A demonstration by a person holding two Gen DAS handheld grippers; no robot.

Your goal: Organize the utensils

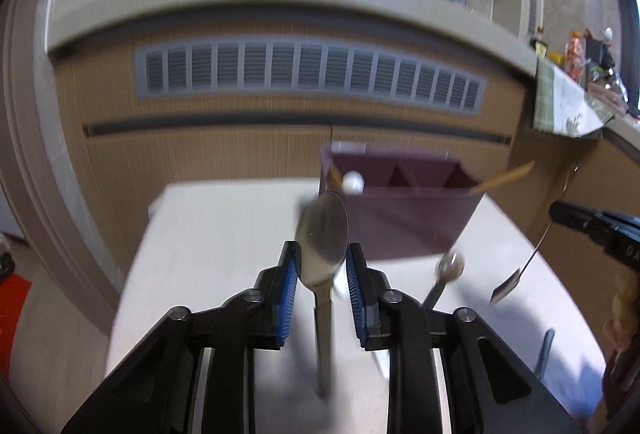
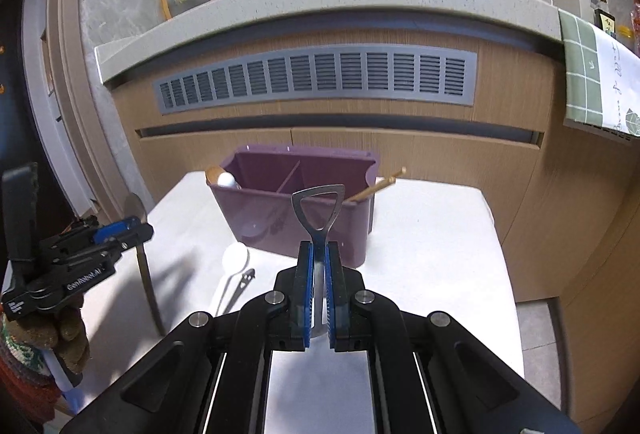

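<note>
My left gripper is shut on a metal spoon, bowl forward and handle hanging below, above the white table. In the right wrist view the left gripper holds that spoon upright at the left. My right gripper is shut on the stem of a small metal shovel-shaped spoon, its triangular loop handle pointing ahead. A purple divided organizer stands just beyond, with a white spoon and a wooden one in its left compartment and a chopstick sticking out on the right.
A white spoon and a small metal utensil lie on the table in front of the organizer. Behind the table is a wooden cabinet with a grey vent grille. A green checked towel hangs at the right.
</note>
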